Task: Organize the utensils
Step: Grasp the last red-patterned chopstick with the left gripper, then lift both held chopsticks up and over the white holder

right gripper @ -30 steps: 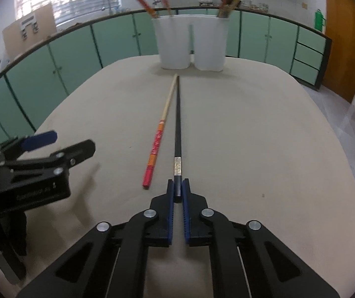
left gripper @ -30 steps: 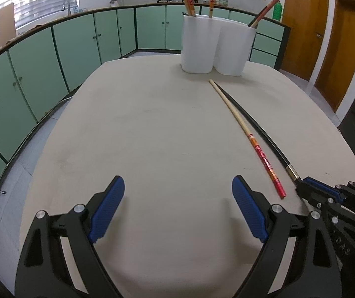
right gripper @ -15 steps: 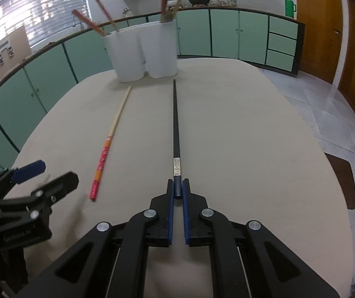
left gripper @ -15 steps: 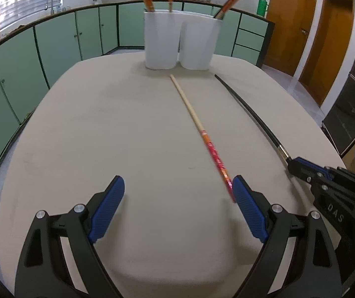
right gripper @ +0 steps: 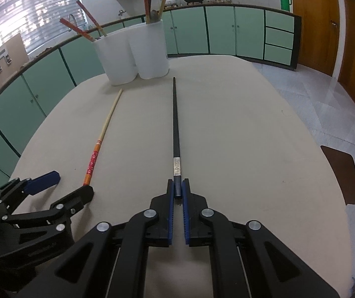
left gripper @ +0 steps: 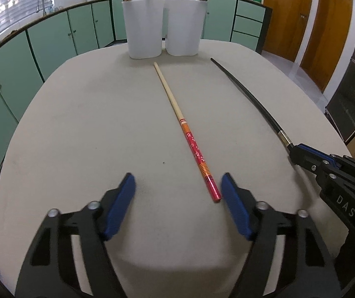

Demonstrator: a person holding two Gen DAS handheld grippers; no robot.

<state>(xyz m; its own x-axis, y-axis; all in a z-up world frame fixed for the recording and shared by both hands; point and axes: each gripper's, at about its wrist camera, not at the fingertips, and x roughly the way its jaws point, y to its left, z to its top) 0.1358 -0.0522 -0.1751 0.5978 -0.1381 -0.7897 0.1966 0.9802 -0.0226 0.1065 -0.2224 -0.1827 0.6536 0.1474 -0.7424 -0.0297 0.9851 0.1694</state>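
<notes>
A red-and-tan chopstick (left gripper: 187,134) lies on the beige table (left gripper: 90,129), its red end just inside my open left gripper (left gripper: 177,186), near the right pad. It also shows in the right wrist view (right gripper: 100,140). My right gripper (right gripper: 176,186) is shut on the thick end of a black chopstick (right gripper: 175,126), which points toward two white holder cups (right gripper: 132,54). The black chopstick shows in the left wrist view (left gripper: 249,94), with the right gripper (left gripper: 299,151) on its end. The cups (left gripper: 163,28) hold several chopsticks.
Green cabinets (left gripper: 53,39) ring the room behind the table. Wooden doors (left gripper: 291,12) stand at the right. The table's right edge (right gripper: 326,173) drops to a tiled floor. The left gripper (right gripper: 53,186) shows at the lower left of the right wrist view.
My left gripper has swung right and forward, so the red chopstick's end now sits between its jaws, which have narrowed a little. The right gripper has turned with the black chopstick still clamped.
</notes>
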